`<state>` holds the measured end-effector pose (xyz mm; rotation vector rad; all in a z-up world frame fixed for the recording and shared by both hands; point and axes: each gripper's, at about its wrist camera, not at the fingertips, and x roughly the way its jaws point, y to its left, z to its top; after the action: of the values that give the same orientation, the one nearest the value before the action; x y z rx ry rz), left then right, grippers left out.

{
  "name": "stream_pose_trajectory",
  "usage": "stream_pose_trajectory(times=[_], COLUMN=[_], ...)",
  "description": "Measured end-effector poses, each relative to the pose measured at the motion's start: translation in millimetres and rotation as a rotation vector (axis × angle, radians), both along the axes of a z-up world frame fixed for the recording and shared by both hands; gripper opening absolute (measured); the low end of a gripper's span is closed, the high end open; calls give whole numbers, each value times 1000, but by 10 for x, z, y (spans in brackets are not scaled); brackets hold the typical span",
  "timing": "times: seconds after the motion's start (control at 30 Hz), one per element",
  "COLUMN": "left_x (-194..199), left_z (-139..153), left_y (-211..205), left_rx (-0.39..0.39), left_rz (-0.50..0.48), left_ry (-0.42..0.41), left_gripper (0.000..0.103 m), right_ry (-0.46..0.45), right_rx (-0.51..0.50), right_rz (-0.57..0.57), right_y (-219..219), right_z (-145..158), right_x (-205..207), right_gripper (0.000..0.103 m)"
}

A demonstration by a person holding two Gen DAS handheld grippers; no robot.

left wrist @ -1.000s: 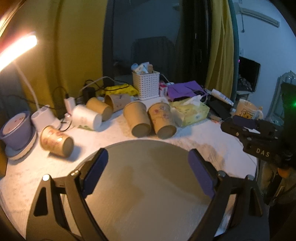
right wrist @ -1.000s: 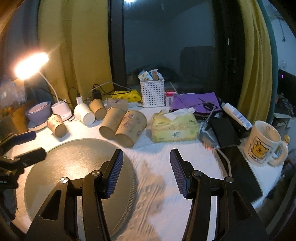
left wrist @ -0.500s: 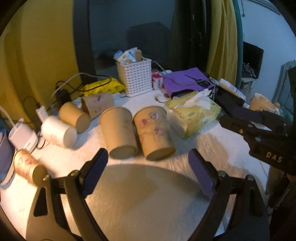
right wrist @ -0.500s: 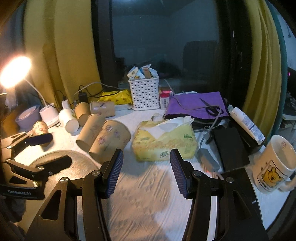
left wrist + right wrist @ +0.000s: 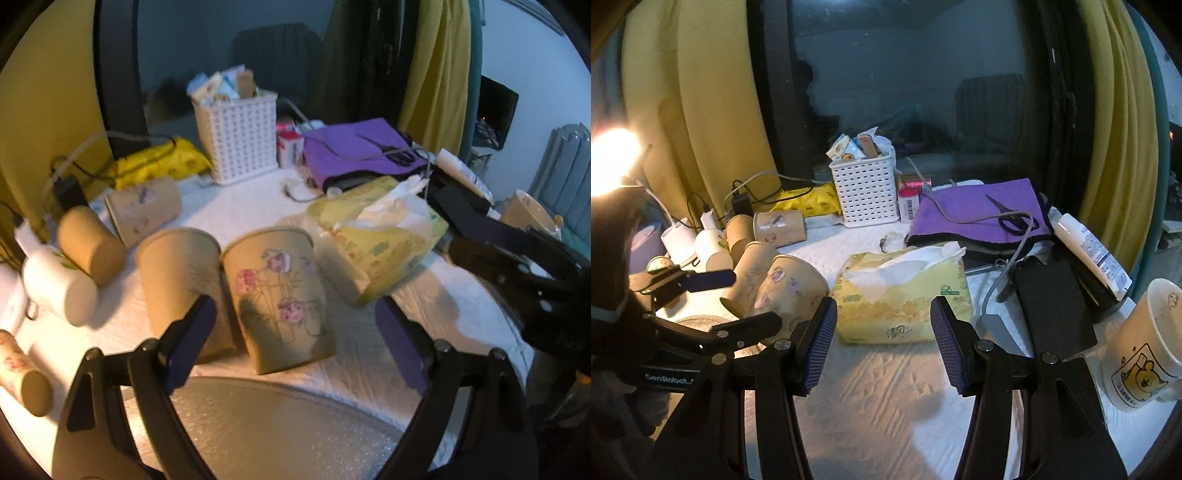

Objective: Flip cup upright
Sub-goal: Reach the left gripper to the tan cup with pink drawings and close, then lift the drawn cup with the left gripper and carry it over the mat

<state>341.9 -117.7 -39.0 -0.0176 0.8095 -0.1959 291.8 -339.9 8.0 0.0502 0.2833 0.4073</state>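
Several paper cups lie on their sides on the white table. A flowered paper cup (image 5: pixel 280 299) lies with its base toward me, right in front of my open left gripper (image 5: pixel 291 343), between its fingers but not touched. A plain tan cup (image 5: pixel 181 284) lies against its left side. In the right wrist view the flowered cup (image 5: pixel 790 291) lies left of my open, empty right gripper (image 5: pixel 882 343), which faces the tissue pack (image 5: pixel 905 295). My left gripper (image 5: pixel 713 295) shows there, at the cups.
A round grey mat (image 5: pixel 288 428) lies under my left gripper. More fallen cups (image 5: pixel 88 243) and a white cup (image 5: pixel 55 288) lie at left. A white basket (image 5: pixel 240 136), purple cloth (image 5: pixel 982 214) with scissors, black cases (image 5: pixel 1056 302) and a bear mug (image 5: pixel 1145 347) crowd the back and right.
My left gripper has moved forward over the mat until the flowered cup lies between its open fingers. My right gripper has moved forward and right toward the tissue pack.
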Motion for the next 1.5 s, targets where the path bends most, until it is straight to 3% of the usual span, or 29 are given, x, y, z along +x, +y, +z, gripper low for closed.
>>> stream_pose_trajectory(times=[0.07,0.27,0.33,0.73,1.13,1.5], left_x=[59,165,192,-75,-726,-1403], left_z=[-54,-182,-241,-88,256,322], left_y=[-16,-69,-41,62,376,715], left_rx=[-8,22,17,-24,-68,-78], left_rz=[-10,-14,-6,-39,-62,-47], left_ry=[32,68,92,52,-63,-153], left_gripper=[78,75,63,61,61,61], right_ry=[2,15,20,30,10,-17], right_rx=[5,17,17,19,18,38], right_rz=[0,-1,-4,-13,-5,65], right_y=[-10,-46,-48,29,189,429], right_z=[-7,-42,-48,-38,95,208], right_x=[9,36,44,-96,-593,-1142], right_gripper=[56,56,56,56,56,56])
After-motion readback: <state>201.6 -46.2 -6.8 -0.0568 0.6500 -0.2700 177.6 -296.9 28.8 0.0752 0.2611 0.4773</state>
